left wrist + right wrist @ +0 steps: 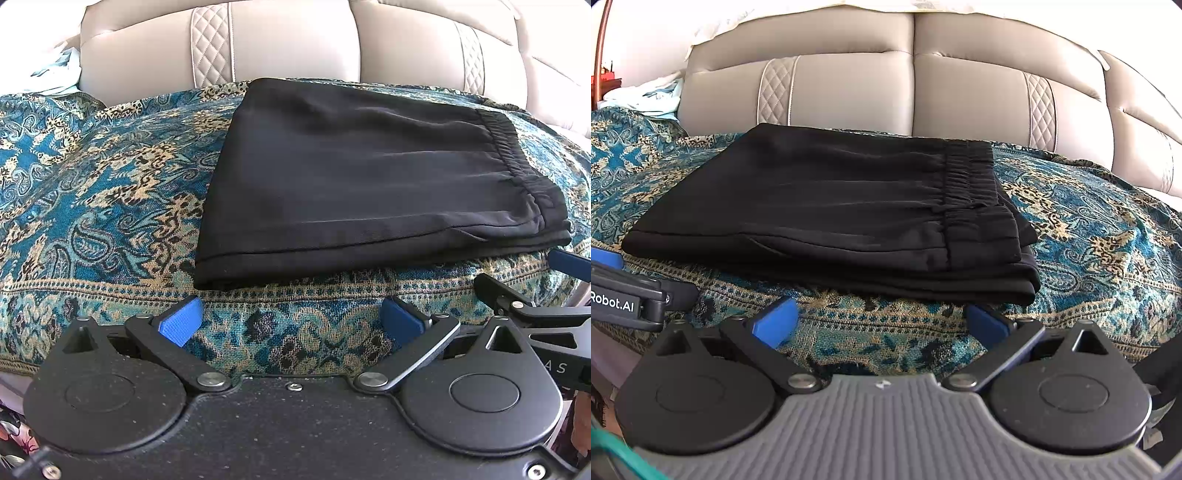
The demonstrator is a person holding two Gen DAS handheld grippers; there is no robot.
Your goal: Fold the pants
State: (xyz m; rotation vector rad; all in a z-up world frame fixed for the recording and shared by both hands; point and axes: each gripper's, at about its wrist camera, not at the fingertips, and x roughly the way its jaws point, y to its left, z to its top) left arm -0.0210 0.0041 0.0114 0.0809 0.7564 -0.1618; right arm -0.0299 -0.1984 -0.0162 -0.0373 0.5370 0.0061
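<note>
Though folded, black pants (362,184) on throw (92,192)

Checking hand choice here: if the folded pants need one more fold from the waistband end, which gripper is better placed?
Probably right: the right gripper, jaws open, sits nearer the black pants' elastic waistband.

both views look forward and down from low, just off the near edge of the pants (362,184), toward the sofa back (288,40). the left wrist view sits off their left end, the right wrist view off their waistband end. both share the pants, patterned throw (92,177) and sofa back.
</note>
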